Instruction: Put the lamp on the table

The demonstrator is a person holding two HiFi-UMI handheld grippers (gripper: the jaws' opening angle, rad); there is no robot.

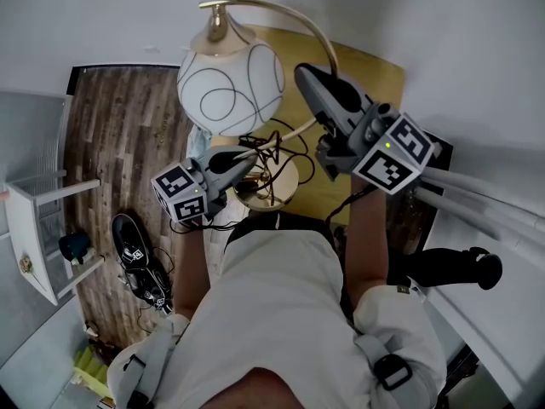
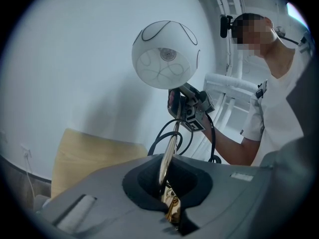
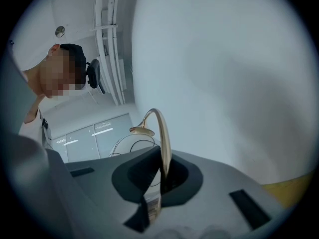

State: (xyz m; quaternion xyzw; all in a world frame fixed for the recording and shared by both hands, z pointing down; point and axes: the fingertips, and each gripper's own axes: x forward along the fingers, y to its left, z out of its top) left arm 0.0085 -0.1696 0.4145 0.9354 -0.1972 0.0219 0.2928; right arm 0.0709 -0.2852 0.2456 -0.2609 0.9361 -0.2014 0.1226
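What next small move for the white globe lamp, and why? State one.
Probably carry the white globe lamp with the curved brass arm forward over the pale wooden table: the left gripper and right gripper are shut on its brass stem, and it isn't set down yet.

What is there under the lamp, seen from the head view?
Under the lamp, a light wooden table shows to its right and dark floorboards to its left. The white shade covers what lies straight below it.

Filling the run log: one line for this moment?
left gripper: shut on lamp, low stem | right gripper: shut on lamp, arched stem | table: beside lamp base
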